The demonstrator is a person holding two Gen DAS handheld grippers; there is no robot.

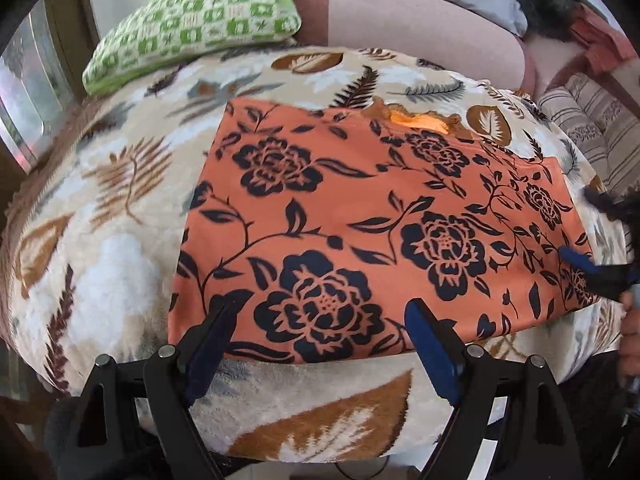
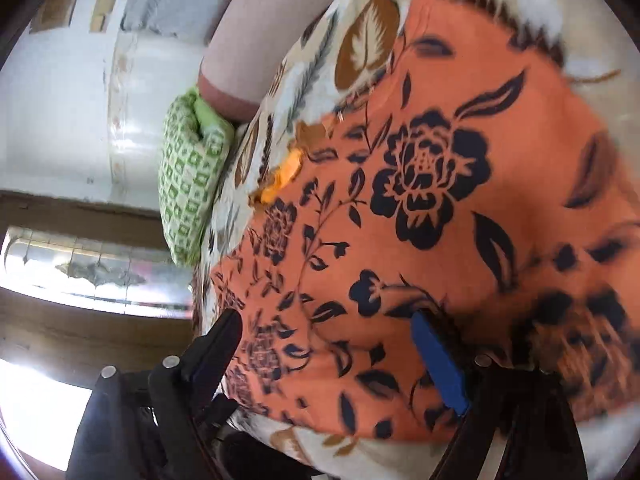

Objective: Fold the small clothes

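Observation:
An orange garment (image 1: pixel 360 220) with a dark flower print lies spread flat on a leaf-patterned blanket (image 1: pixel 120 220). Its far edge shows a frilled opening with a brighter orange lining (image 1: pixel 420 120). My left gripper (image 1: pixel 322 312) hovers open over the garment's near edge, nothing between its fingers. My right gripper (image 2: pixel 326 324) is also open, low over the garment (image 2: pixel 440 160) at its right side. One of its blue fingertips (image 1: pixel 576 261) shows in the left wrist view above the garment's right corner. The right wrist view is blurred by motion.
A green checked pillow (image 1: pixel 192 28) and a pink bolster (image 1: pixel 400 20) lie at the back of the blanket. A striped cushion (image 1: pixel 592 120) sits at the far right. A window (image 1: pixel 24 92) is on the left. A hand (image 1: pixel 632 340) shows at the right edge.

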